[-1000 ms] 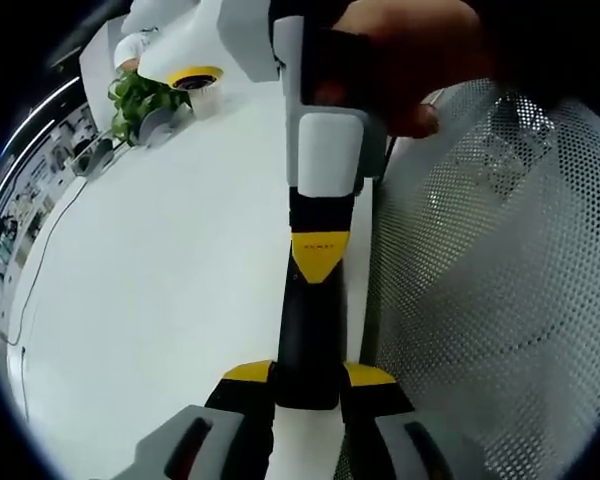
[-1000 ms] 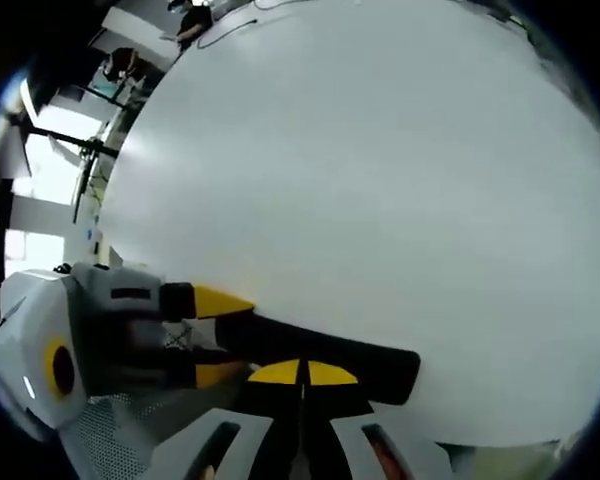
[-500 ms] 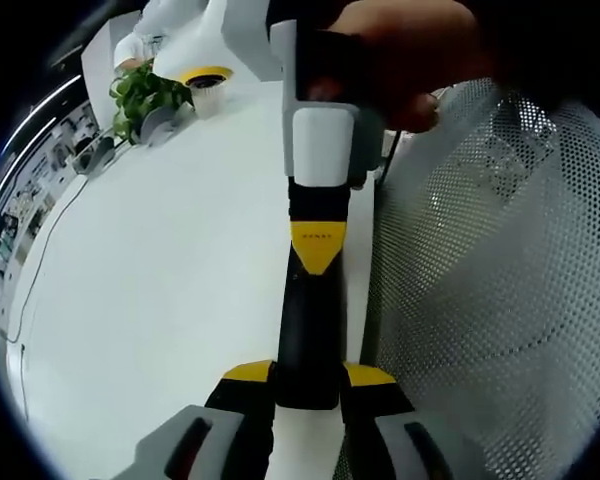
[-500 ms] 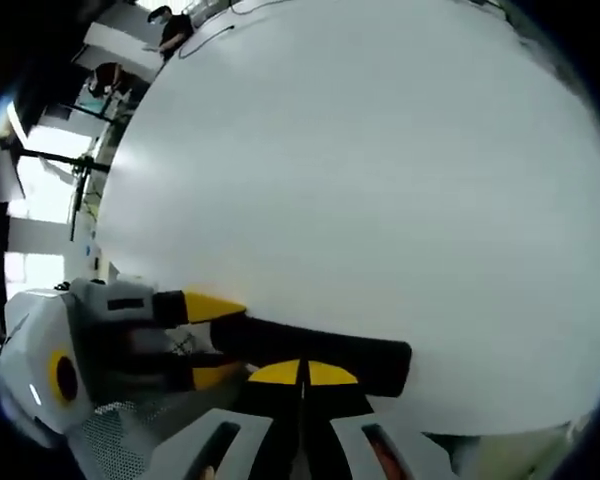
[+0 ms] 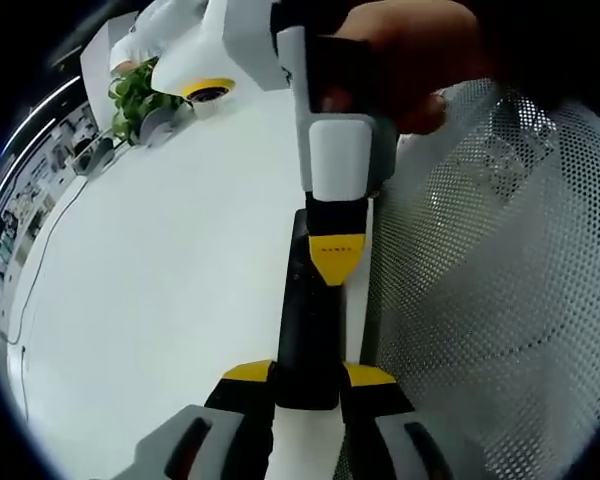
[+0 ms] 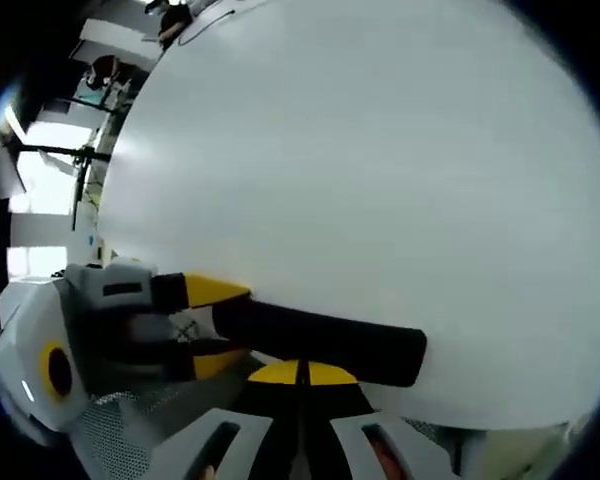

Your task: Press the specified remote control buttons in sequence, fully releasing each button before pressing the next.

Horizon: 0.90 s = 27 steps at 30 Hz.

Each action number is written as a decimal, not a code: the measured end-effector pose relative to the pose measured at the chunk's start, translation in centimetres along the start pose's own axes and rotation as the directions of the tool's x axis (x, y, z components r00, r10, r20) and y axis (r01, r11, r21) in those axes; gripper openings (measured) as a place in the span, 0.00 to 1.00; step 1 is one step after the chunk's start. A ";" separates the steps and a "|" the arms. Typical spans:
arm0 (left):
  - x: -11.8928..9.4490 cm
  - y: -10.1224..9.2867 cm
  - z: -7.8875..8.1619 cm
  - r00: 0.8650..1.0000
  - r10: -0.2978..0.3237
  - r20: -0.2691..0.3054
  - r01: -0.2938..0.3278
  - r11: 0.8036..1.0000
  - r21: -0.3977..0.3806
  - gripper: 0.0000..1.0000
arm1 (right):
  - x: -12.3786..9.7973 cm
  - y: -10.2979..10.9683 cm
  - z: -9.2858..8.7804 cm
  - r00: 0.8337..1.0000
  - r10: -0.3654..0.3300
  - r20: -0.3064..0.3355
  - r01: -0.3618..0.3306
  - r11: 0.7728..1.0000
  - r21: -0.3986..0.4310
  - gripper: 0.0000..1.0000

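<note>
Remote (image 5: pixel 308 330) beside table (image 5: pixel 160 300) edge

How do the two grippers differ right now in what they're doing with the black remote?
The left gripper is shut on the black remote, clamping one end from both sides; the right gripper is shut on nothing. The left gripper lies in line with the remote; the right gripper's closed tips point down onto its face. Both have yellow tips and white bodies.
</note>
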<state>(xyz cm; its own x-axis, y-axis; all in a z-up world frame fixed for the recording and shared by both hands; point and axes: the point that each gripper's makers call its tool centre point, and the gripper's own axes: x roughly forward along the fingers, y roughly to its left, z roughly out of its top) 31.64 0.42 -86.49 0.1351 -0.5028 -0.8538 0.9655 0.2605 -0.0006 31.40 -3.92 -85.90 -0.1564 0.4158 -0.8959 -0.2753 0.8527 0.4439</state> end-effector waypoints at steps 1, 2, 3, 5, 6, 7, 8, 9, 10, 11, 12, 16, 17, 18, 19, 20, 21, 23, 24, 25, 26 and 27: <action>0.0 0.0 0.0 1.000 0.000 0.000 0.000 1.000 0.000 0.25 | 0.1 0.0 0.0 1.000 -0.005 0.000 0.005 1.000 -0.008 0.00; 0.0 0.0 0.0 1.000 -0.001 0.000 0.001 1.000 0.000 0.25 | 0.0 0.0 0.0 1.000 -0.008 0.000 0.008 1.000 -0.013 0.00; 0.0 0.0 0.0 1.000 -0.001 0.001 0.001 1.000 0.000 0.26 | 0.1 -0.1 -0.1 1.000 -0.011 -0.008 0.011 1.000 -0.021 0.00; 0.0 0.0 0.1 1.000 -0.001 0.001 0.001 1.000 0.000 0.26 | 0.1 -0.2 -0.1 1.000 -0.008 -0.018 0.008 1.000 -0.013 0.00; -0.1 0.0 0.1 1.000 -0.002 0.001 0.002 1.000 -0.001 0.26 | 0.1 -0.2 -0.1 1.000 0.001 -0.026 -0.001 1.000 -0.002 0.00; -0.1 0.0 0.1 1.000 -0.002 0.001 0.002 1.000 -0.001 0.26 | 0.0 -0.2 -0.2 1.000 0.008 -0.029 -0.008 1.000 0.002 0.00; -0.1 0.0 0.1 1.000 -0.002 0.001 0.002 1.000 -0.001 0.26 | 0.0 -0.2 -0.2 0.999 0.017 -0.031 -0.017 1.000 0.009 0.00; -0.1 0.0 0.1 1.000 -0.002 0.002 0.002 1.000 -0.001 0.26 | 0.0 -0.2 -0.2 0.999 0.022 -0.032 -0.021 1.000 0.014 0.00; -0.1 0.0 0.2 1.000 -0.002 0.002 0.002 1.000 0.000 0.26 | 0.0 -0.2 -0.3 0.999 0.025 -0.033 -0.024 1.000 0.016 0.00; -0.1 0.0 0.2 1.000 -0.002 0.002 0.002 1.000 -0.001 0.26 | 0.0 -0.2 -0.3 0.999 0.027 -0.033 -0.027 0.999 0.017 0.00; -0.1 0.0 0.2 1.000 -0.002 0.003 0.002 1.000 -0.001 0.26 | 0.0 -0.1 -0.3 0.999 0.027 -0.033 -0.026 0.999 0.018 0.00; -0.1 -0.1 0.2 1.000 -0.002 0.006 0.002 1.000 -0.004 0.26 | 0.0 0.0 -0.4 0.999 0.017 -0.039 -0.016 1.000 0.002 0.00; -0.1 -0.1 0.2 1.000 -0.002 0.008 0.002 1.000 -0.004 0.26 | 0.0 0.0 -0.4 0.999 0.018 -0.040 -0.018 1.000 0.001 0.00; -0.1 -0.1 0.2 1.000 -0.002 0.010 0.002 1.000 -0.005 0.26 | 0.0 0.0 -0.4 0.999 0.021 -0.040 -0.021 1.000 0.005 0.00; -0.1 -0.1 0.2 1.000 -0.001 0.011 0.001 1.000 -0.006 0.26 | 0.0 0.0 -0.4 0.999 0.024 -0.041 -0.024 1.000 0.011 0.00; -0.1 -0.1 0.2 1.000 -0.001 0.013 0.001 1.000 -0.007 0.26 | 0.0 0.0 -0.5 0.999 0.028 -0.043 -0.027 1.000 0.015 0.00; -0.1 0.0 0.2 1.000 -0.001 0.014 0.001 1.000 -0.008 0.26 | 0.0 0.0 -0.6 0.998 0.030 -0.047 -0.029 0.999 0.016 0.00; -0.1 0.0 0.2 1.000 0.000 0.017 0.000 1.000 -0.010 0.26 | 0.2 0.1 -0.8 0.998 0.021 -0.062 -0.021 1.000 -0.001 0.00; -0.1 0.0 0.2 1.000 0.001 0.018 -0.001 1.000 -0.011 0.26 | 0.2 -0.2 -1.0 0.997 -0.018 -0.075 0.015 0.999 -0.039 0.00; -0.1 0.0 0.2 1.000 0.002 0.019 -0.001 1.000 -0.012 0.26 | 0.1 -0.2 -0.9 0.997 -0.030 -0.075 0.026 0.998 -0.058 0.00; -0.1 0.0 0.2 1.000 0.002 0.019 -0.002 1.000 -0.012 0.26 | 0.1 0.0 -0.8 0.997 -0.027 -0.067 0.022 0.998 -0.063 0.00; -0.1 0.0 0.2 1.000 0.002 0.020 -0.002 1.000 -0.013 0.26 | -0.1 0.2 -0.7 0.998 -0.023 -0.057 0.020 0.998 -0.062 0.00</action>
<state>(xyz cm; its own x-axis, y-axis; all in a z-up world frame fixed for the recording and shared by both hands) 31.64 0.25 -86.29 0.1418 -0.5183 -0.8433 0.9623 0.2719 -0.0053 30.67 -4.04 -85.77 -0.2039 0.3773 -0.9034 -0.3369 0.8393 0.4266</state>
